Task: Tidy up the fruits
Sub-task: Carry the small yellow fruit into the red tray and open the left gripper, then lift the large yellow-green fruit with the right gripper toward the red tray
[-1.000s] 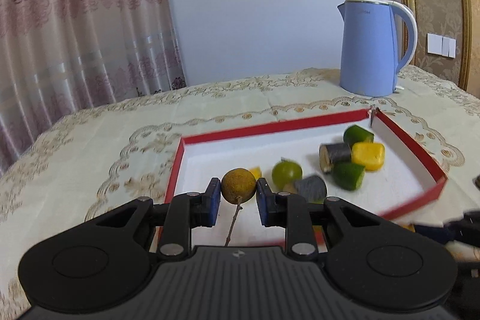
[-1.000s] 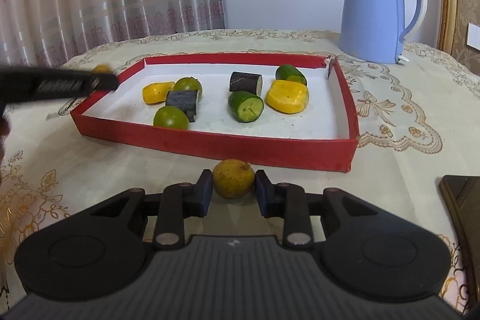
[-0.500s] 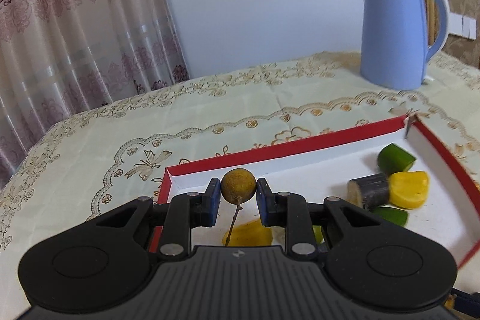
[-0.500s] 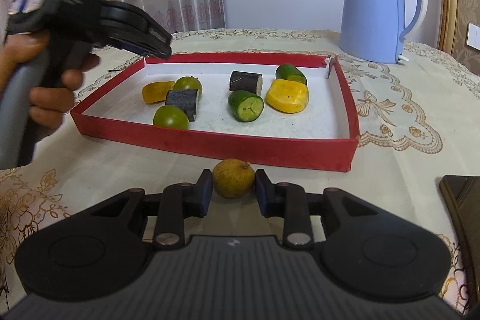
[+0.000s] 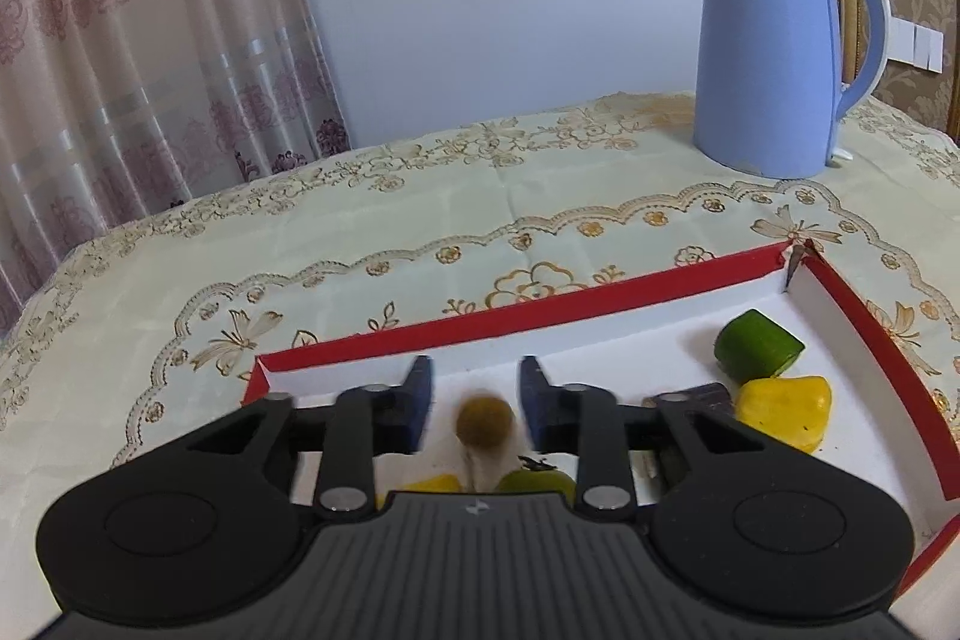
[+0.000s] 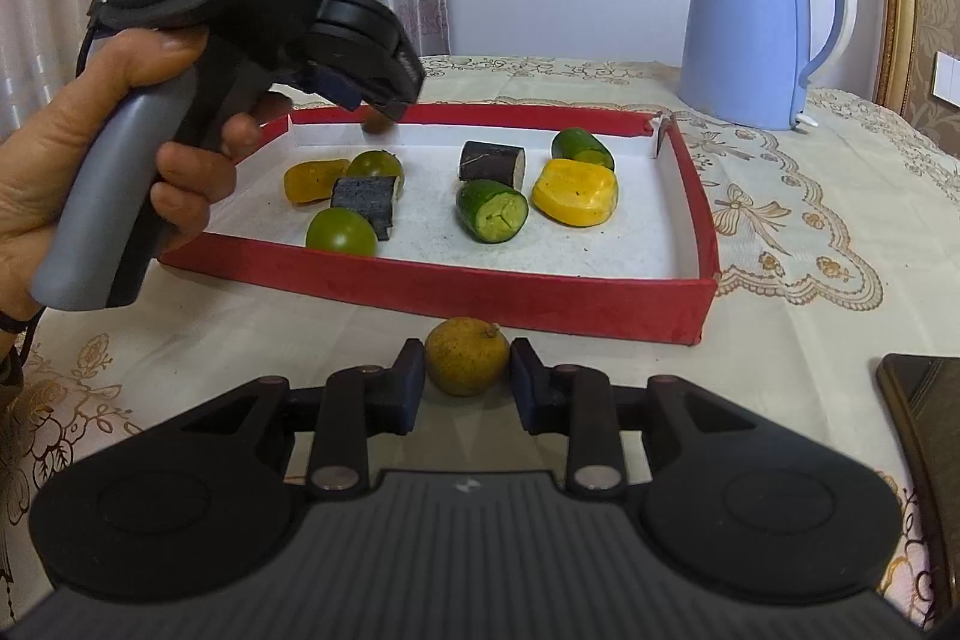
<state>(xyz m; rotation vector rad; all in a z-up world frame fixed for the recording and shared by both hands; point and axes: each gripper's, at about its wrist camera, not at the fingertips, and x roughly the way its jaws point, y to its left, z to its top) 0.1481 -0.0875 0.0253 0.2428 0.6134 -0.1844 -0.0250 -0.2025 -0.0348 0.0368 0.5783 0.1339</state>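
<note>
My left gripper (image 5: 474, 403) is open above the far left corner of the red tray (image 5: 540, 307). A small brown fruit with a stem (image 5: 483, 423) is blurred, free between and below the jaws, touching neither. In the right wrist view the same fruit (image 6: 377, 125) hangs just under the left gripper (image 6: 390, 103) over the tray (image 6: 456, 283). My right gripper (image 6: 467, 373) is shut on a yellow-brown round fruit (image 6: 467, 355) just above the tablecloth, in front of the tray's near wall.
The tray holds green round fruits (image 6: 341, 232), cucumber pieces (image 6: 492, 211), yellow pieces (image 6: 576, 193) and dark cylinders (image 6: 491, 162). A blue kettle (image 6: 762, 22) stands at the back right. A dark flat object (image 6: 924, 412) lies at the right edge.
My left gripper has opened and let go of the brown fruit, which drops toward the tray's far left corner. The right gripper has not moved.
</note>
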